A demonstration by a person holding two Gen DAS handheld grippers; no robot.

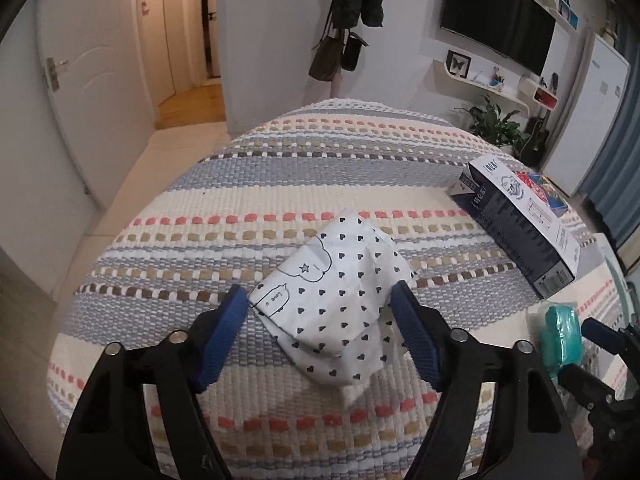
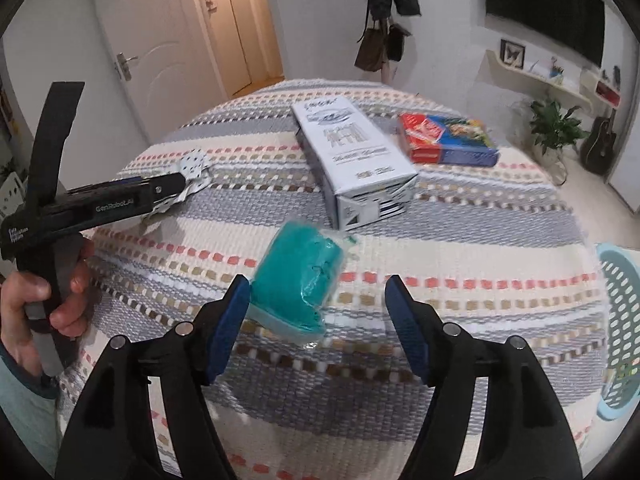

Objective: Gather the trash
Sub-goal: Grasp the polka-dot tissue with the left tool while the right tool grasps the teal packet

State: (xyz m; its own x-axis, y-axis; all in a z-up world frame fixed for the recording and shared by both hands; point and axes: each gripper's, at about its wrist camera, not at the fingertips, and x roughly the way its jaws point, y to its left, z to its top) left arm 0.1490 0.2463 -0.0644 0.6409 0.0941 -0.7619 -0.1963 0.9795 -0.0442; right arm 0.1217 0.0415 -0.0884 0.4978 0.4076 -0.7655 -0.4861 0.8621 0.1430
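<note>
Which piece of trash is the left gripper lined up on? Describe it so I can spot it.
On the striped woven cloth, look between the open left gripper fingers. The crumpled white paper lies there, alone in carrying black hearts and cartoon doodles.

Open jaws flank heart-print paper bag (image 1: pixel 340 300), perhaps touching.

White door (image 1: pixel 76 92), lit hallway (image 1: pixel 188 40) — wall TV (image 1: pixel 496 16), potted plant (image 1: pixel 496 120), guitar (image 2: pixel 600 140)

Far beyond the jaws, a wall-mounted television (image 1: pixel 498 20), a potted plant (image 1: pixel 494 120), a guitar (image 2: pixel 599 142) and hung bags (image 1: pixel 328 56) are seen.
</note>
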